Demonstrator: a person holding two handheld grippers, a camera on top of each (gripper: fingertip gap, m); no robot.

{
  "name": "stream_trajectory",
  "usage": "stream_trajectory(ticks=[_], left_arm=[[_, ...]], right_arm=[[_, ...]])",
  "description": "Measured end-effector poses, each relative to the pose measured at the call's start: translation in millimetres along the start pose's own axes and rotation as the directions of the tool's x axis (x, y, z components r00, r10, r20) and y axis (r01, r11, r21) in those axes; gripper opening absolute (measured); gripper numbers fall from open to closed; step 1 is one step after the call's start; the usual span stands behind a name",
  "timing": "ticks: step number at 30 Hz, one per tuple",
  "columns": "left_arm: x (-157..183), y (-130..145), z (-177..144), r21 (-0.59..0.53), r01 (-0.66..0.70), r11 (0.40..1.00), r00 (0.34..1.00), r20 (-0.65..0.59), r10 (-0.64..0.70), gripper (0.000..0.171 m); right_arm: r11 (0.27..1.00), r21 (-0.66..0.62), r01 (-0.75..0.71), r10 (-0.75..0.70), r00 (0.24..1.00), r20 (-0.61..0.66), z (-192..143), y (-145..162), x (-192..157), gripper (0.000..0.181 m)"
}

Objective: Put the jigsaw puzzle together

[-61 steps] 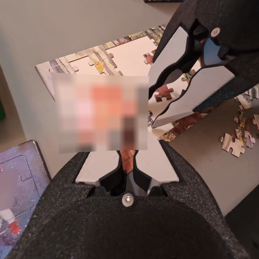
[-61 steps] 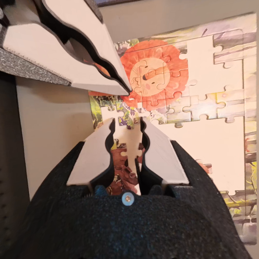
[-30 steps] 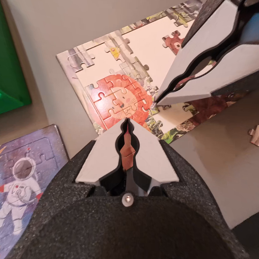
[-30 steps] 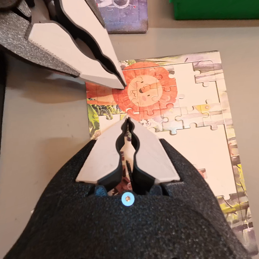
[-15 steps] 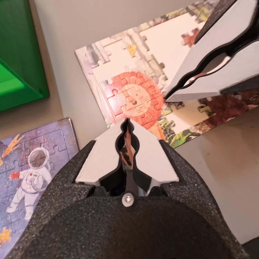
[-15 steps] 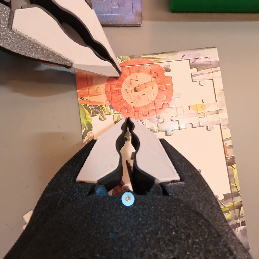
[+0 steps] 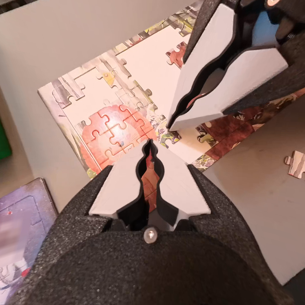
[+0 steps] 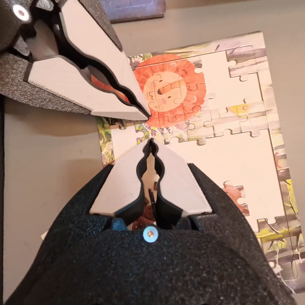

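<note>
Far left, purple puzzle board [image 7: 24, 214] at table [image 7: 49, 41] edge. Left gripper [image 7: 150, 140] clenched, tips met, nothing seen between them, over orange lion section of jigsaw puzzle [image 7: 115, 128] lying flat on table. Right gripper [image 8: 150, 139] likewise pinched closed, empty, above bare tray area beside lion. Brown loose piece [image 8: 234, 196] in tray. Far right, stray piece [image 7: 295, 163] on table.

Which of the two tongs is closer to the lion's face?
Left. The left tongs have their tip at the edge of the lion's face; the right tongs sit below it, over the leafy pieces.
</note>
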State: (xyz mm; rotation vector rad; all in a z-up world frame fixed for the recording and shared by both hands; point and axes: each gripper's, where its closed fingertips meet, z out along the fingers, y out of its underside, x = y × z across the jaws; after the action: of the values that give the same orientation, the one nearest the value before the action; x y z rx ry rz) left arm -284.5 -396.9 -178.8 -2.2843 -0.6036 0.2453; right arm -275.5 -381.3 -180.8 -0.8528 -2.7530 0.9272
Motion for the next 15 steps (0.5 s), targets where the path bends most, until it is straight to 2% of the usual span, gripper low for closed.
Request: stream_trajectory(ticks=[3, 7, 10, 12, 15], left_arm=[[0.4, -5.8, -2.4, 0.025, -0.007, 1.0, 1.0, 0.008, 0.007, 0.0], [-0.3, -0.2, 2.1, -0.003, -0.007, 1.0, 1.0, 0.012, 0.007, 0.0], [-1.5, -7.3, -2.9, 0.035, -0.004, 0.999, 1.0, 0.019, 0.003, 0.0], [-1.6, 0.3, 0.7, -0.003, 0.011, 1.0, 1.0, 0.01, -0.011, 0.0], [-4.4, -1.0, -1.4, 0.008, 0.056, 0.998, 0.998, -0.012, -0.056, 0.0]], right_arm=[[0.999, 0.042, -0.013, 0.013, 1.0, -0.015, -5.5, -7.4, 4.2, 0.0], [1.0, 0.009, -0.012, 0.012, 1.0, -0.013, 2.1, 0.9, 4.7, 0.0], [0.999, 0.033, -0.016, 0.016, 1.0, -0.013, -3.2, -4.5, 5.2, 0.0], [0.998, 0.056, -0.016, 0.018, 1.0, -0.022, -5.6, -8.4, 6.7, 0.0], [1.0, 0.007, 0.009, -0.009, 1.0, -0.028, 3.4, 0.7, 5.2, 0.0]])
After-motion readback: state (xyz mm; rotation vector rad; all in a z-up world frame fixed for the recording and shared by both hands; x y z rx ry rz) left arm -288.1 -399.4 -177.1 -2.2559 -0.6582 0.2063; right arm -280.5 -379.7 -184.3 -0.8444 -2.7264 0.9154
